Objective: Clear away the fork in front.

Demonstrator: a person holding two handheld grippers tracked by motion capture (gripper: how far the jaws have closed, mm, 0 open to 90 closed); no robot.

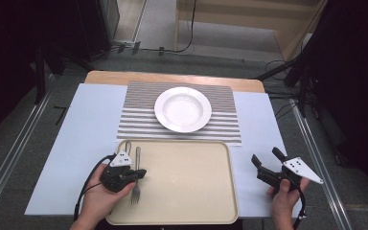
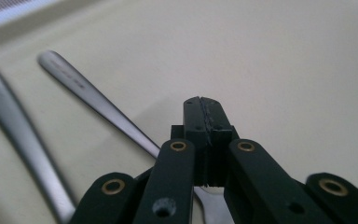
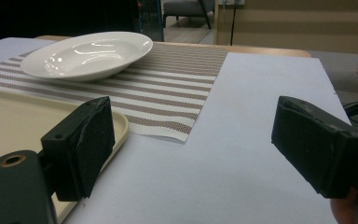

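Observation:
A beige tray (image 1: 187,182) lies at the table's near edge. On its left part a metal fork (image 1: 136,184) lies with its tines toward me. My left gripper (image 1: 142,173) hovers right over the fork's handle, jaws pressed together. In the left gripper view the shut gripper (image 2: 204,109) sits above the fork (image 2: 88,95), whose handle runs underneath it; nothing shows between the jaws. A second piece of cutlery (image 2: 14,130) lies just left of the fork. My right gripper (image 1: 266,155) rests on the white table cover right of the tray, wide open (image 3: 193,135) and holding nothing.
A white deep plate (image 1: 182,109) stands on a striped placemat (image 1: 139,120) beyond the tray. In the right gripper view the plate (image 3: 88,53) and placemat (image 3: 168,88) lie ahead to the left, with the tray's corner (image 3: 9,121) beside the left jaw.

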